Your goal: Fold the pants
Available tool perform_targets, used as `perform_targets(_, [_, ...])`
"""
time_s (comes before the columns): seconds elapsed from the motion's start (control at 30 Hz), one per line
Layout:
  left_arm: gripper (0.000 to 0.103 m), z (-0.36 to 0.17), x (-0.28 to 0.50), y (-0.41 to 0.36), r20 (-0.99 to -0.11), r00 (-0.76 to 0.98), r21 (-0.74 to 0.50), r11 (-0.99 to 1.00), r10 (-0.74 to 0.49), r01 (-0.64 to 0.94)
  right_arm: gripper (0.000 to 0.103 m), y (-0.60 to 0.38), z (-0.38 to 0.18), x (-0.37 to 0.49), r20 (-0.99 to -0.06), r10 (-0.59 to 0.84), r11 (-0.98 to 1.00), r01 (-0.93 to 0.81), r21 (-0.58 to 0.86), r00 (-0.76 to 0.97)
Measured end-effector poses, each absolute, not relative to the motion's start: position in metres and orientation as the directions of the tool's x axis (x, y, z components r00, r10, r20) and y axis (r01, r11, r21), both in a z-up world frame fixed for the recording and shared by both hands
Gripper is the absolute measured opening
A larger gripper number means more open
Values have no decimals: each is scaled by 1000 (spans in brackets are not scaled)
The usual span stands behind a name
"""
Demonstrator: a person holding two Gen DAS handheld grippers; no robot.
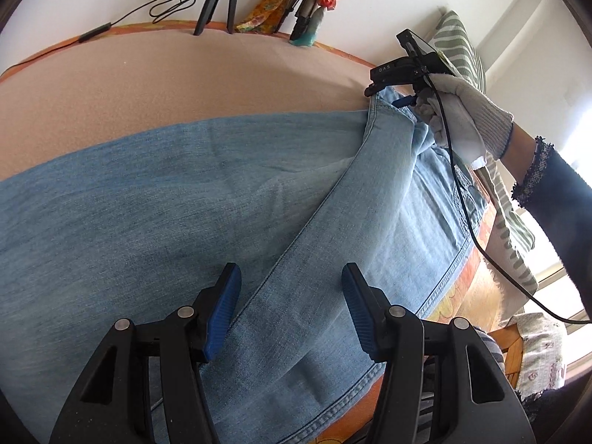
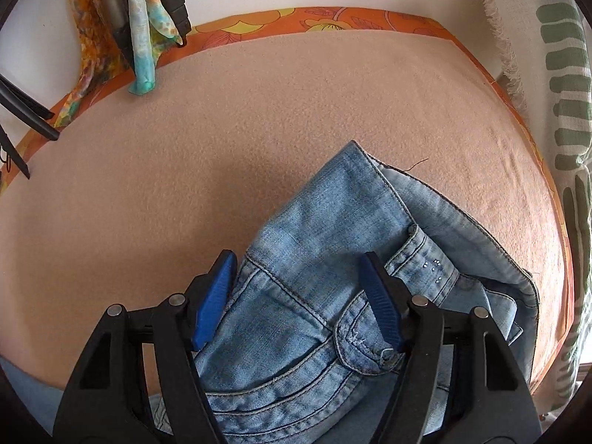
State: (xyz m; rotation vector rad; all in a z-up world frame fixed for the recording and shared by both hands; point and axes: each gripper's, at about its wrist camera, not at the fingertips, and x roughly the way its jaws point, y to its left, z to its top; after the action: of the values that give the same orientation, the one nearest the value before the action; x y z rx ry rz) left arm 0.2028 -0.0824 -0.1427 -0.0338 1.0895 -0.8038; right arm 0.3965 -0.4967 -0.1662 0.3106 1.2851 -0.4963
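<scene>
Here pale jeans [image 1: 185,192] sprawl across a pink blanket [image 1: 185,74].

Pale, faded blue denim pants [image 1: 148,199] with darker seam stitching [image 2: 296,292], spread under and between the jaws. Blue ribbed pads [image 1: 222,314] on black gripper frames, left gripper [image 1: 292,310] and right gripper [image 2: 299,299]. Plain salmon-pink blanket [image 2: 259,111] ahead of the jaws, bordered by an orange sheet with yellow floral print [image 2: 314,22]. White cloth with green stripes [image 2: 566,92] to the right of the jaws. Orange, yellow and turquoise scarf [image 2: 142,37] up-left of the jaws. Grey-white knit glove [image 1: 470,111] with a blue cuff edge.
</scene>
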Motion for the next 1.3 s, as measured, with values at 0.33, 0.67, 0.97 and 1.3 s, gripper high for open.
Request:
perform_targets(0.33, [15,-145,203,-74,-771,238,-387,732,-590,561,12,-495,-133,360,-934,-40,888,441,130,355])
perform_targets(0.67, [10,-116,181,-65,-720,282,-387,704,-634,595,11,-524,-54,246,-818,1,873,399,282,576])
perform_targets(0.97, [46,-116,147,-90,-765,295,-220,662,-573,716,11,-545,-75,114,-748,28,799,435,415,663])
perform_targets(1.3, [46,-140,135,-103,-809,253,-174,626,-531,760,23,-570,-151,47,-730,156,673,469,572,666])
